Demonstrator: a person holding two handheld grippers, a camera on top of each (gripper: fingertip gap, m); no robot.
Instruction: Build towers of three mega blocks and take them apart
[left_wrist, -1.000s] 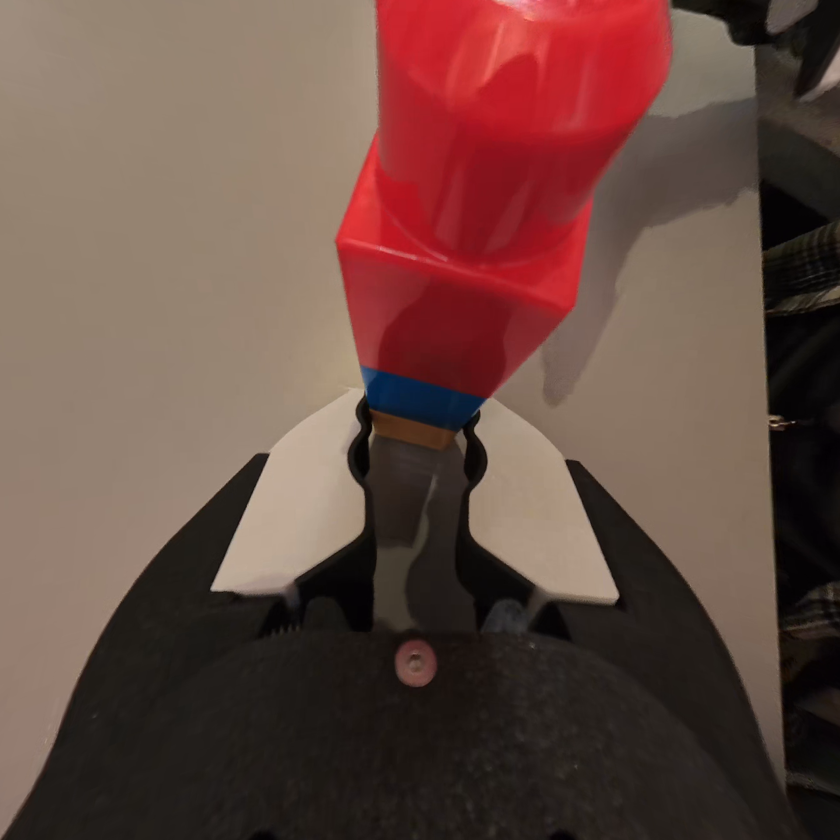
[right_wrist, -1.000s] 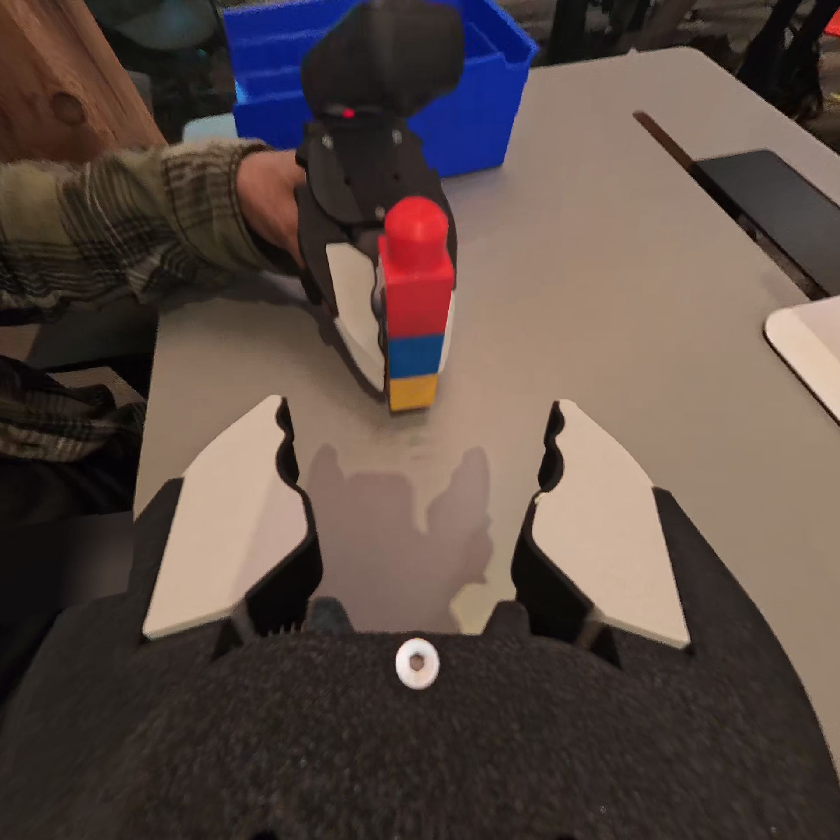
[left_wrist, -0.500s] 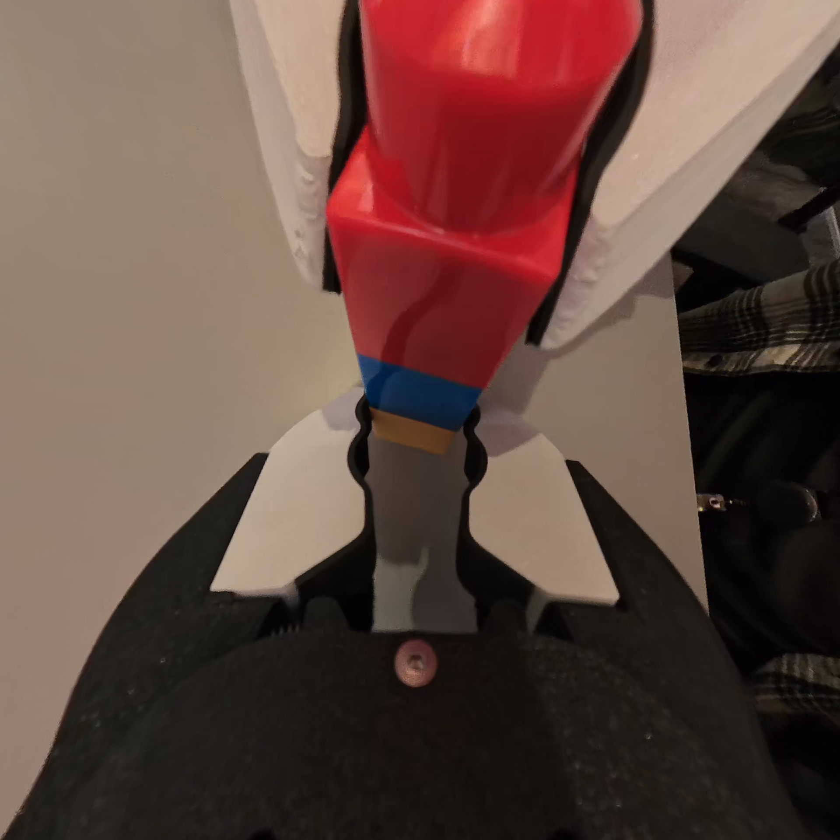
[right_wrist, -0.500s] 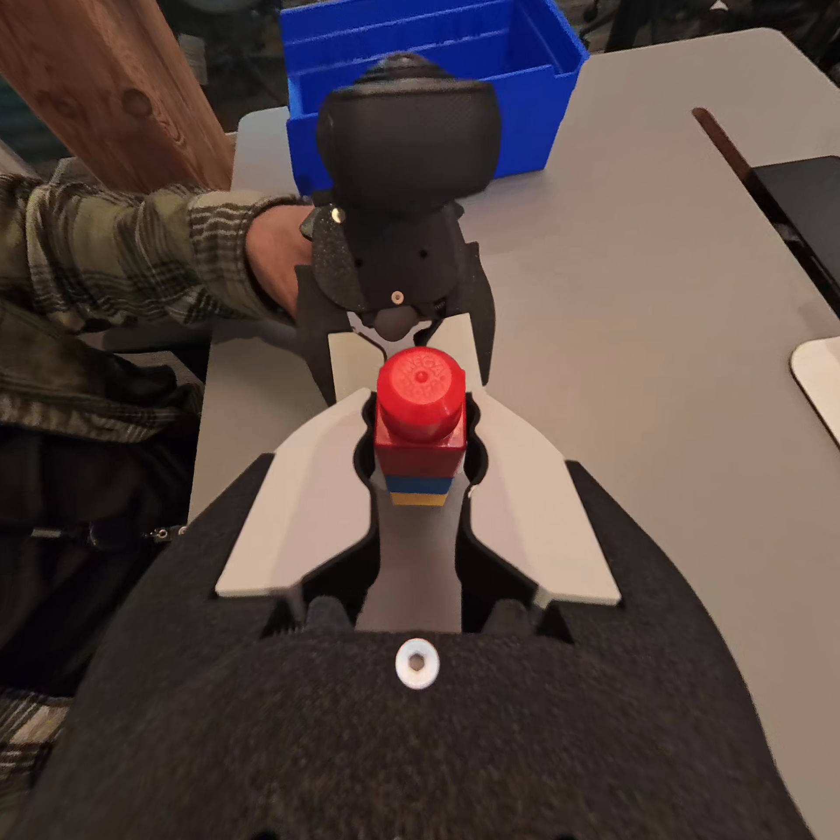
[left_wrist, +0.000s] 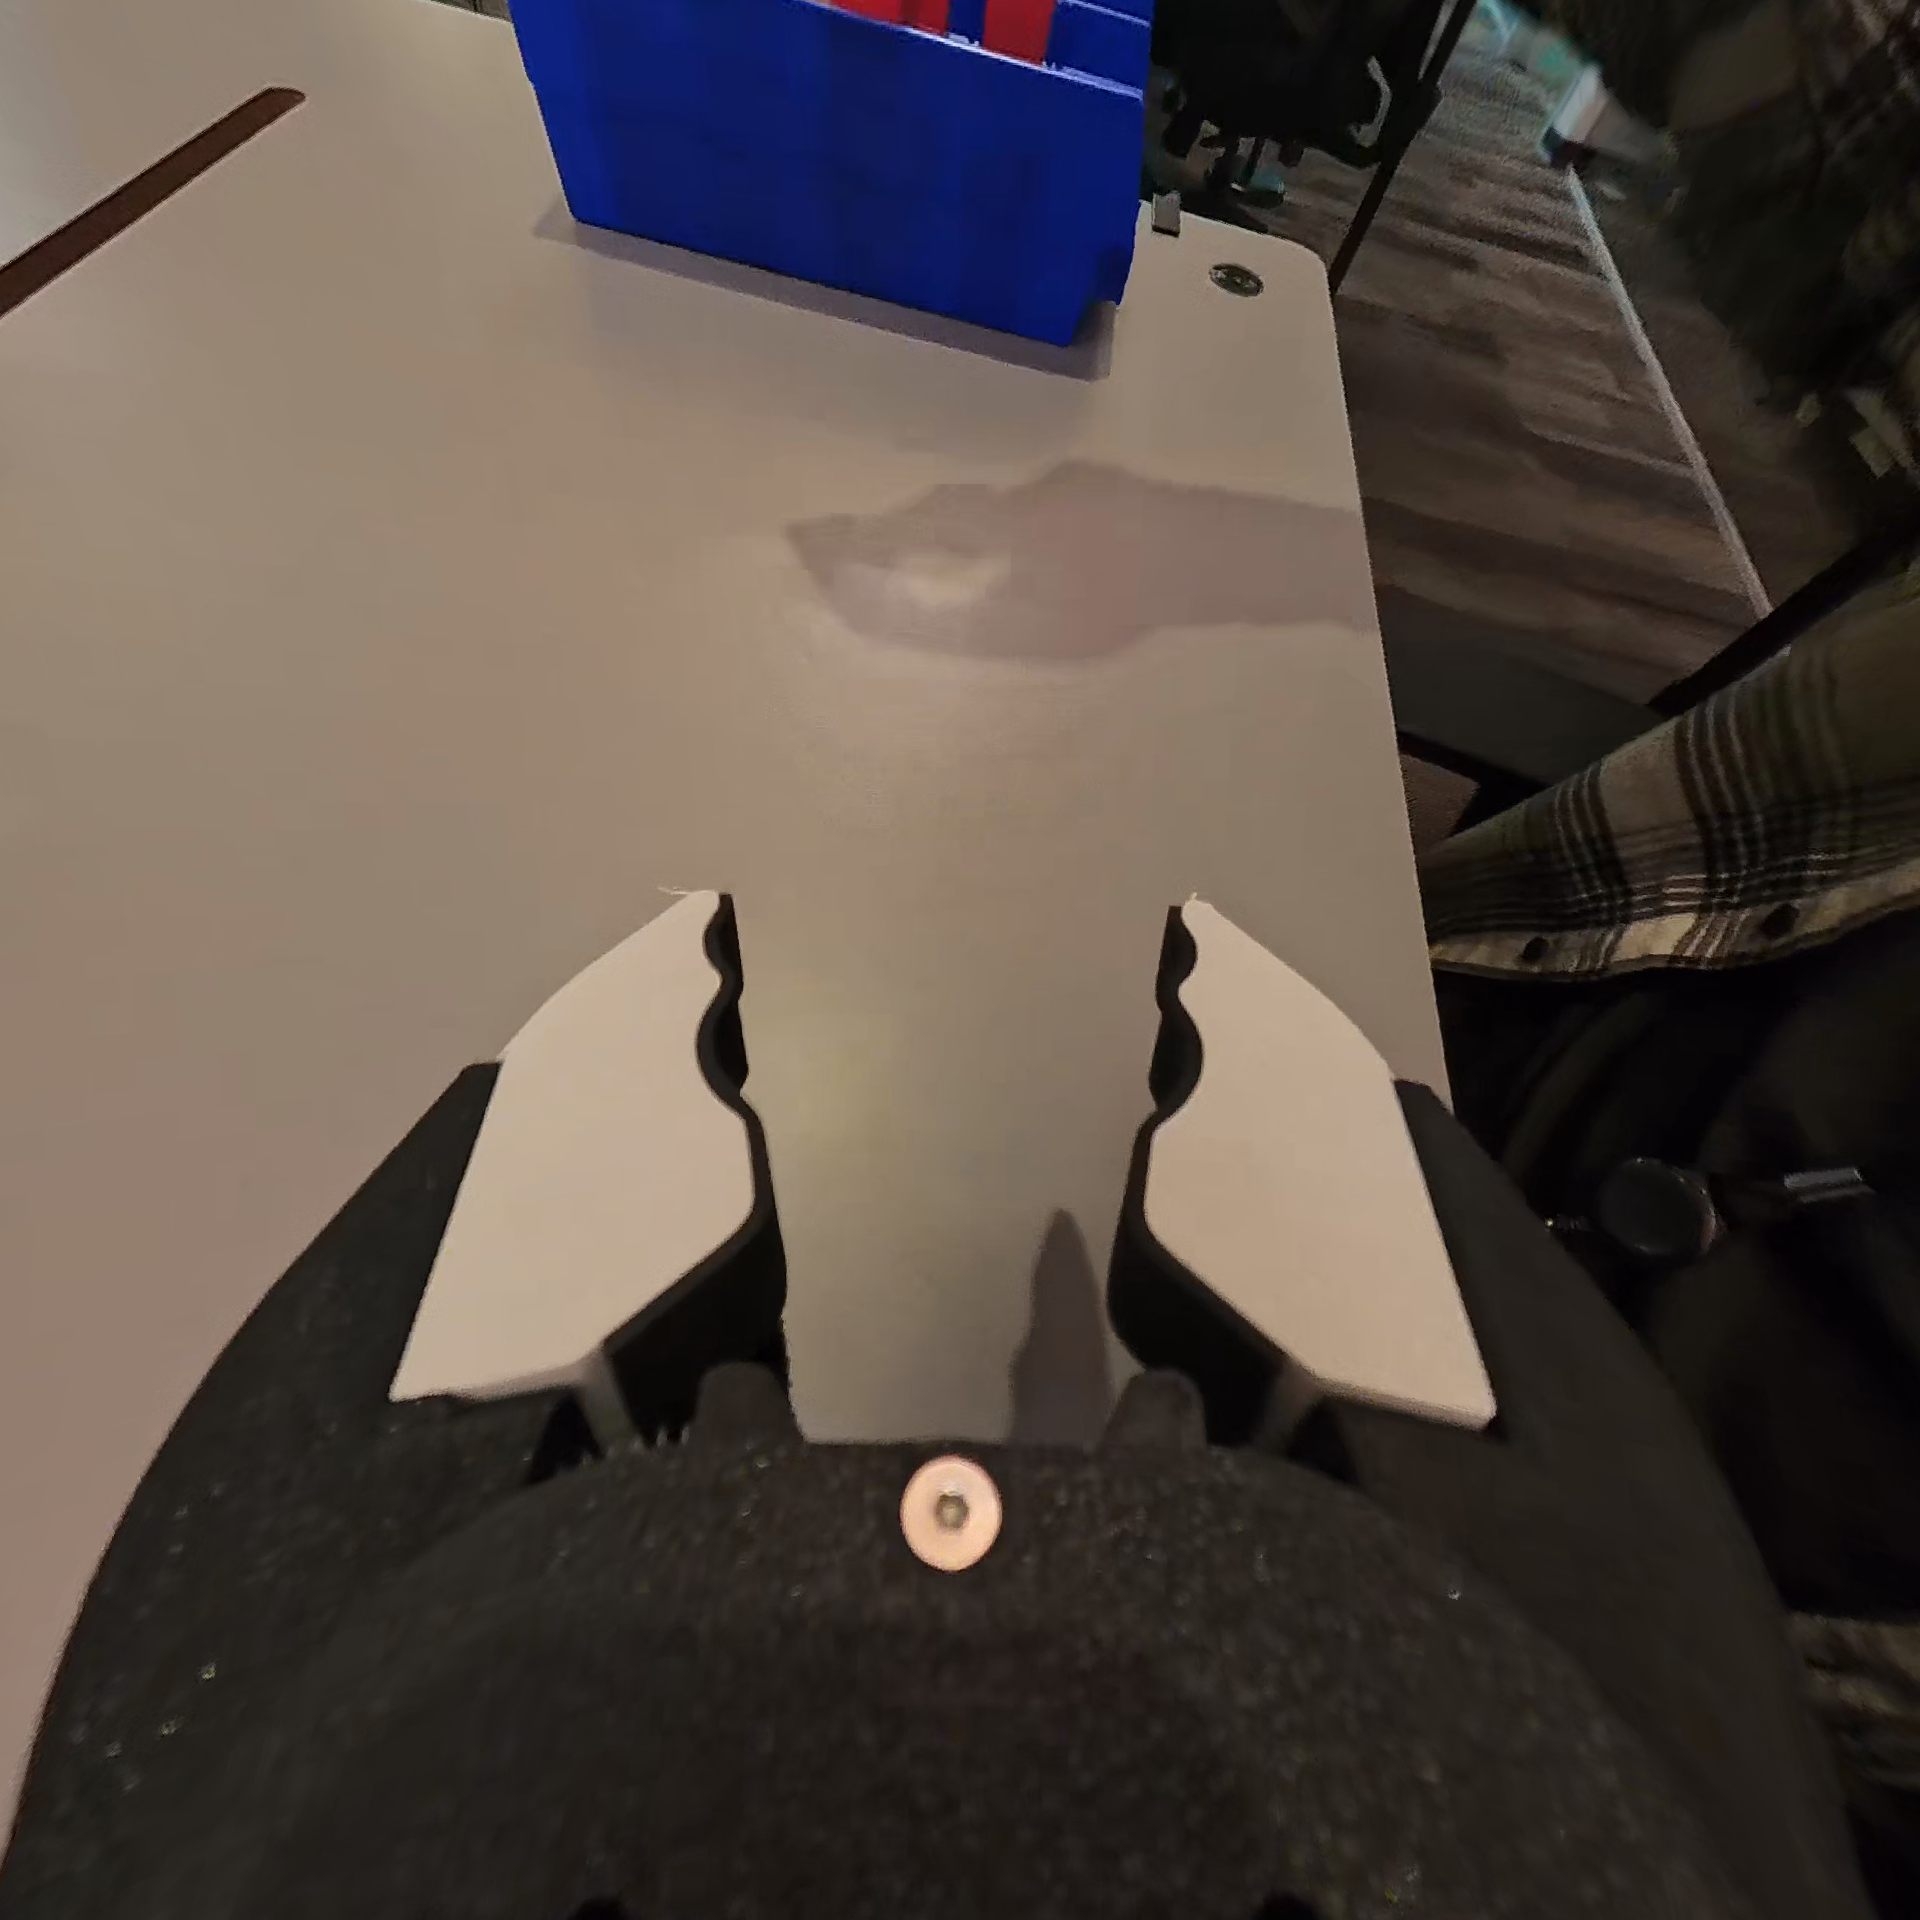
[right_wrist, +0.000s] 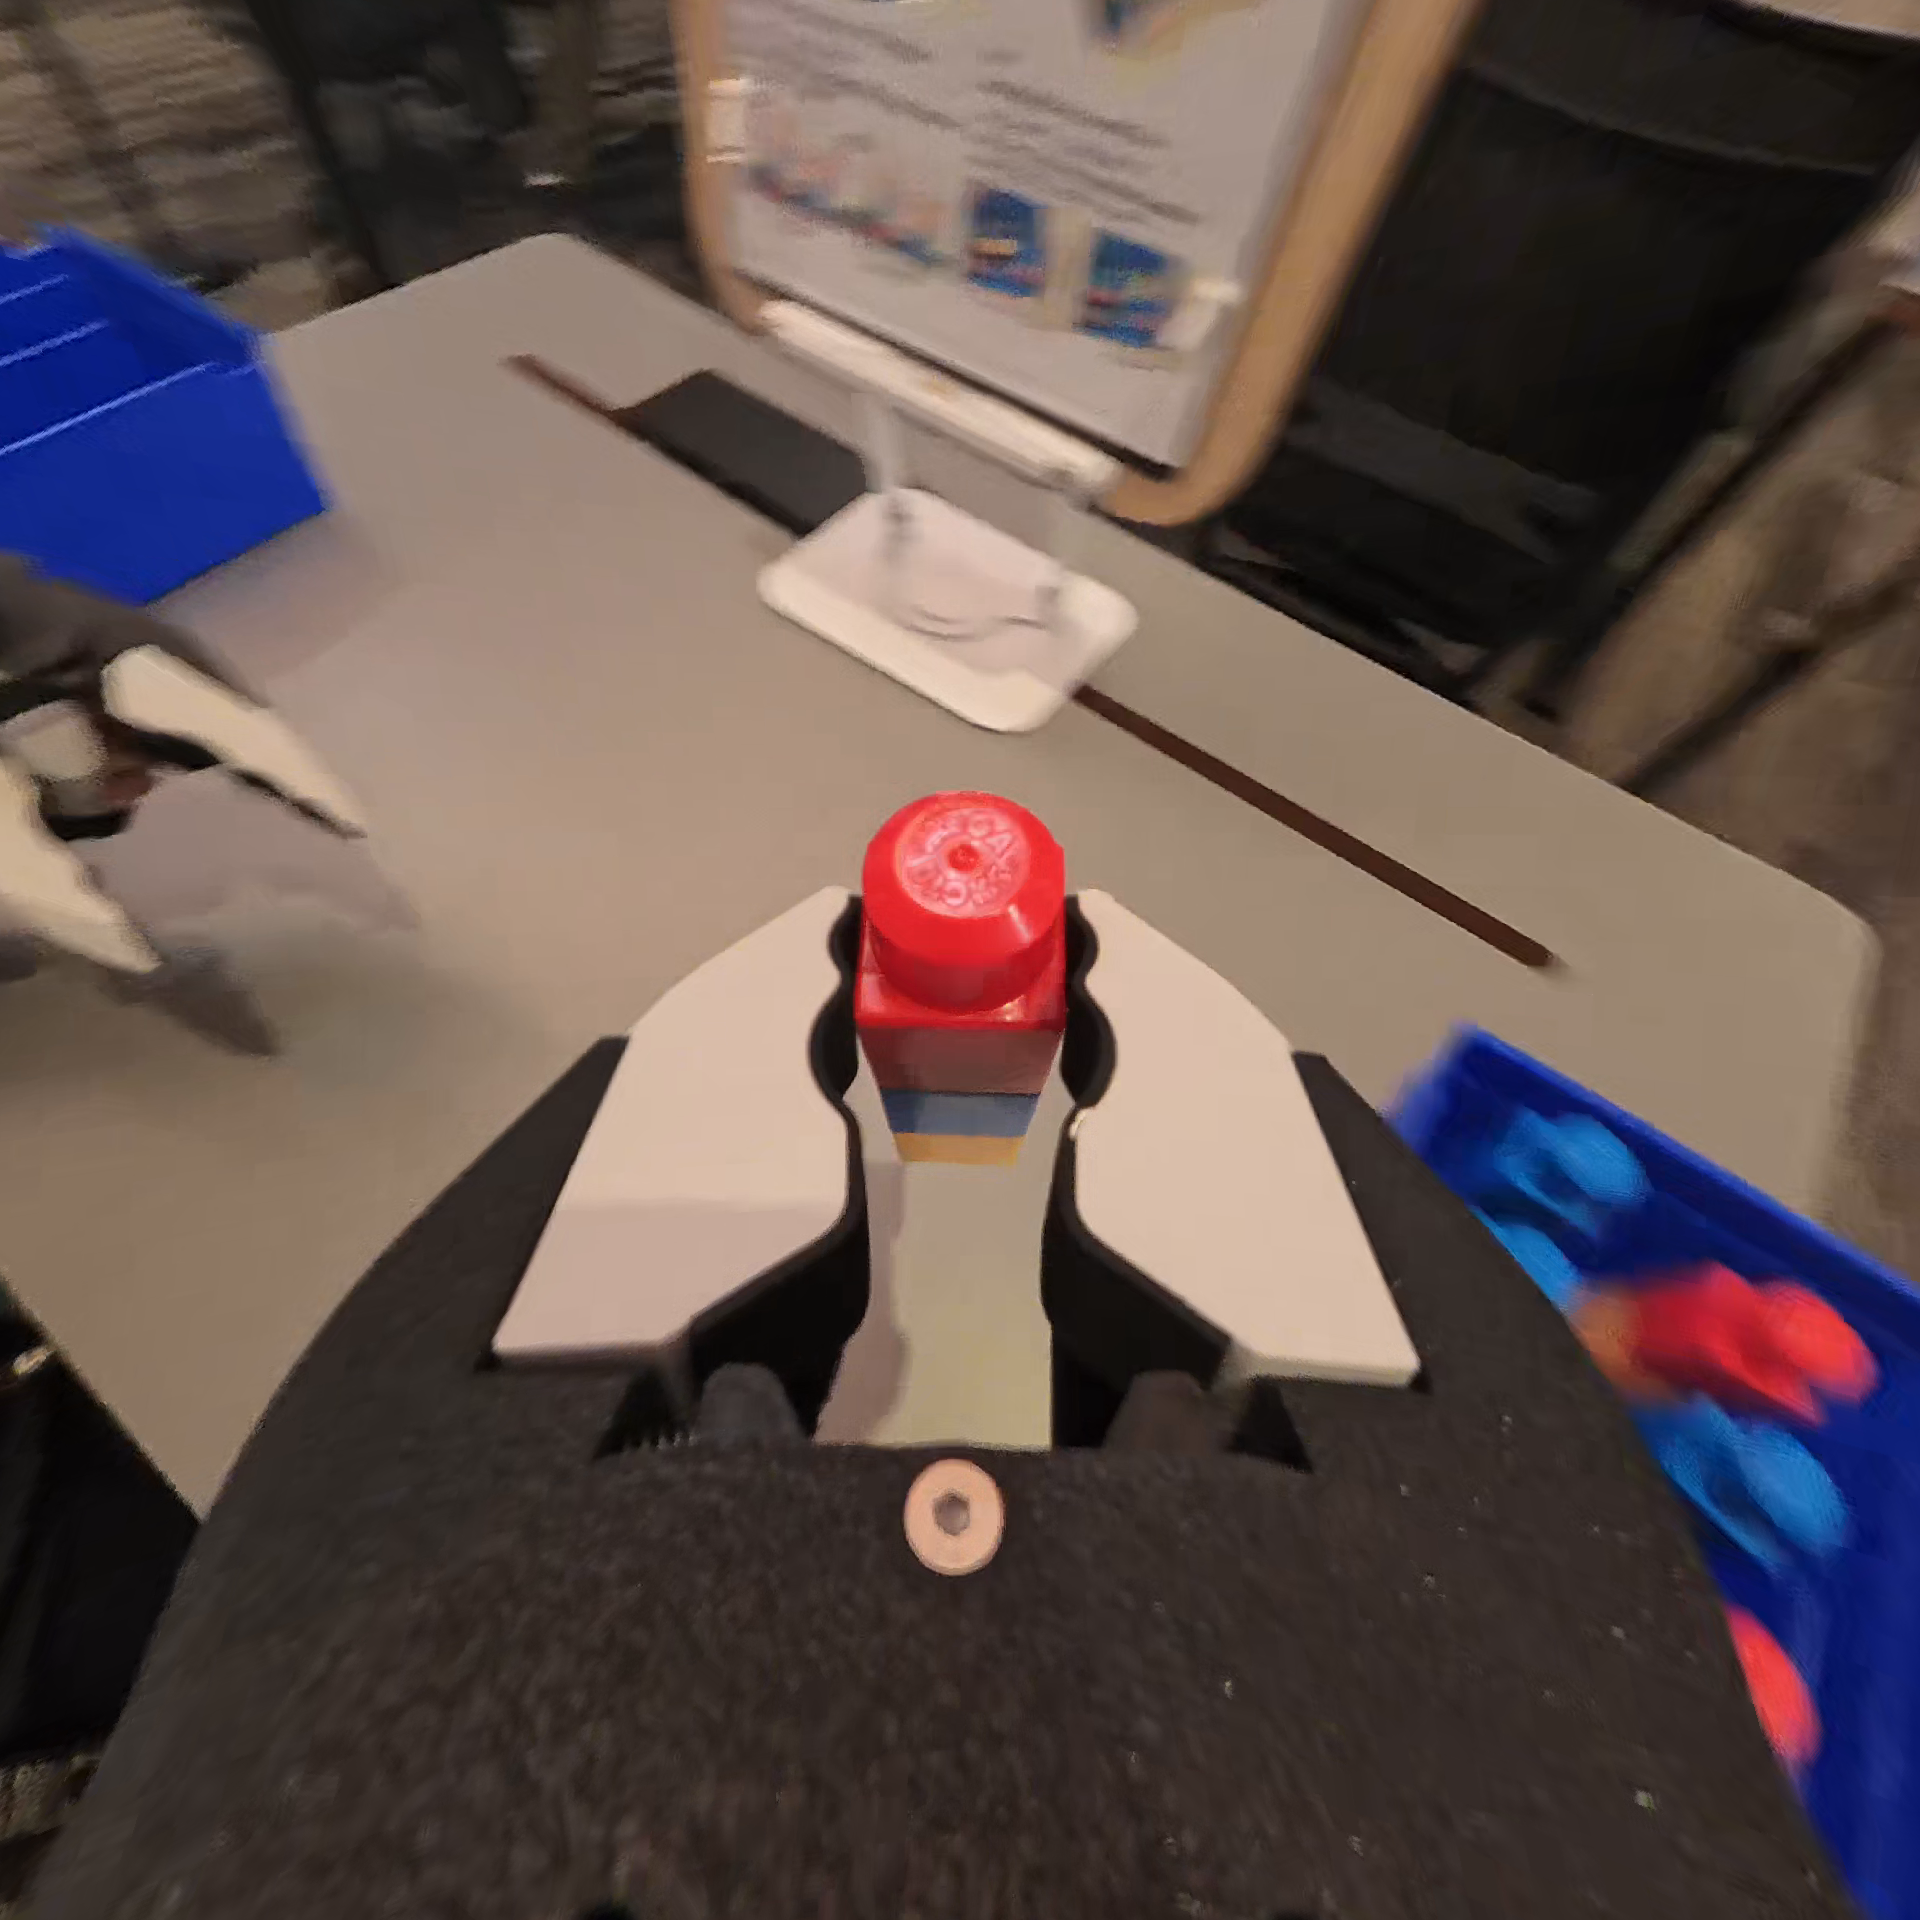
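Holding the tower (right_wrist: 961, 997) by its red top block in our right gripper (right_wrist: 961, 987), fingers narrow, long axis running down toward the table (right_wrist: 623, 644). Our left gripper (left_wrist: 956, 914) is spread wide and empty, at 9 o'clock in the right view. A bin (right_wrist: 1714, 1351) of blocks lies nearest the right, at 4 o'clock.

Red block (right_wrist: 961, 997) tops blue (right_wrist: 961, 1112) and yellow (right_wrist: 958, 1148) blocks.

The blue bin (left_wrist: 862, 156) is being cut off by the top edge of the left wrist view, its contents barely shown. In the right wrist view, a second bin's blocks (right_wrist: 1704, 1382) are being blurred, and the left gripper (right_wrist: 114, 790) is being smeared and clipped by the left edge.
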